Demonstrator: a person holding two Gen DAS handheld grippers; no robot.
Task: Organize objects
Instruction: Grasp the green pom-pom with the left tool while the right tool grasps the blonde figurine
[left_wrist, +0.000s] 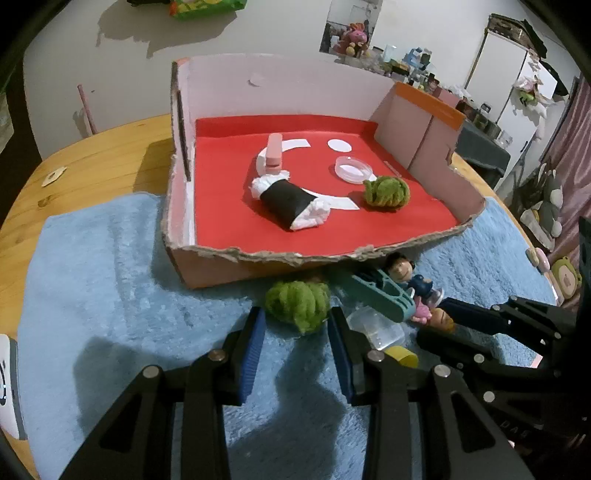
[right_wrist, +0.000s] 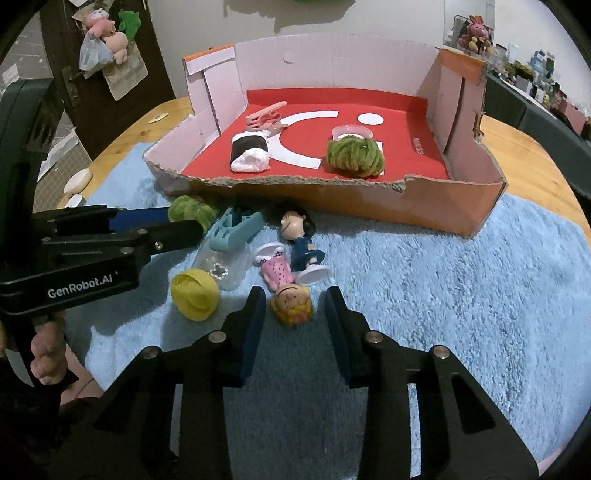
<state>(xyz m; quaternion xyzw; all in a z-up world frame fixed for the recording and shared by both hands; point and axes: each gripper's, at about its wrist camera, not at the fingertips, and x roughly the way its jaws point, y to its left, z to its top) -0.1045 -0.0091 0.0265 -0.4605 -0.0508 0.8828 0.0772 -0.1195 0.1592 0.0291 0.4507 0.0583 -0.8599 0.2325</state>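
Green yarn ball sitting between my left gripper fingers, not yet pinched; right gripper fingers flanking blonde figurine, ungripped.

A torn box stands on a mat that covers part of the surface. In the box lie a wrapped roll at the left, a clip behind it, and a yarn ball at the right with a small dish just behind. Before the box, on the mat, lie a second yarn ball, a comb, a bottle with its cap, and two figurines side by side.
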